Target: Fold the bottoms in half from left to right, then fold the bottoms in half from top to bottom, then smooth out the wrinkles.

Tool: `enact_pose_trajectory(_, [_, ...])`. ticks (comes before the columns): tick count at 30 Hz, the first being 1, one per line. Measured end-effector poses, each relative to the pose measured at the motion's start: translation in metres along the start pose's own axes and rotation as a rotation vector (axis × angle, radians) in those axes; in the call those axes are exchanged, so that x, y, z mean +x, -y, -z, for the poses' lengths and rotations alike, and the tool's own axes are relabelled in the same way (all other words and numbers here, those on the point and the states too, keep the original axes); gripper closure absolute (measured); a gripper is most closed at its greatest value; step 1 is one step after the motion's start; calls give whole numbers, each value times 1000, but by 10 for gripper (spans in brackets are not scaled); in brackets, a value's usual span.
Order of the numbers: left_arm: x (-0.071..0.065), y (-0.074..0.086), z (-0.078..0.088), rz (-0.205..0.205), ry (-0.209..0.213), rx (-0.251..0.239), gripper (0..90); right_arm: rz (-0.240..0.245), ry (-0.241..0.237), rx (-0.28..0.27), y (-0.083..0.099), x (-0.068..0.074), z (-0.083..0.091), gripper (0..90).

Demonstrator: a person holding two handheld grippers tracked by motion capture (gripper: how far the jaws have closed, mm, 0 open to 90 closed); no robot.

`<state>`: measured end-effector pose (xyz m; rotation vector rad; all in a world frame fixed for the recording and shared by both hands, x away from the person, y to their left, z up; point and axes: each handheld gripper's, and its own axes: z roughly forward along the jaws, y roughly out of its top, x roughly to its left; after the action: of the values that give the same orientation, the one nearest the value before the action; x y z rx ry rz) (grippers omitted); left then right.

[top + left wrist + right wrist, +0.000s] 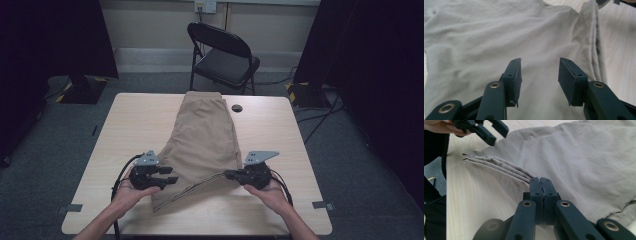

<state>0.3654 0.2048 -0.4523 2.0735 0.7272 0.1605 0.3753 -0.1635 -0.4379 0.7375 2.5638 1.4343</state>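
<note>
Beige shorts (205, 140) lie folded lengthwise on the wooden table (135, 125), waistband at the far edge. My right gripper (227, 174) is shut on the layered hem (499, 165) at the shorts' near right corner and holds that edge slightly off the table, as the right gripper view (540, 182) shows. My left gripper (174, 176) hovers open over the near left part of the cloth. In the left gripper view (539, 75) nothing sits between its pads (566, 77), and the fabric (499, 32) lies beyond. The left gripper (498, 135) also appears at the top left of the right gripper view.
A black folding chair (225, 55) stands behind the table's far edge. A dark cable hole (236, 108) sits in the tabletop beside the waistband. Tape marks (74, 207) lie near both front corners. Bare wood flanks the shorts on both sides.
</note>
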Motion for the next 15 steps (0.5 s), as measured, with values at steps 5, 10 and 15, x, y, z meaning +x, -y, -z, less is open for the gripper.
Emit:
enact_pose_trajectory(5, [2, 1, 2, -1, -16, -7, 523, -19, 3, 1, 0, -5, -2, 892])
enact_pose_trajectory(10, [-2, -2, 2, -7, 16, -28, 502, -23, 13, -1, -1, -9, -5, 892])
enact_pose_trajectory(15, [-7, -4, 2, -16, 57, -31, 445, -30, 23, -10, -6, -14, -9, 892])
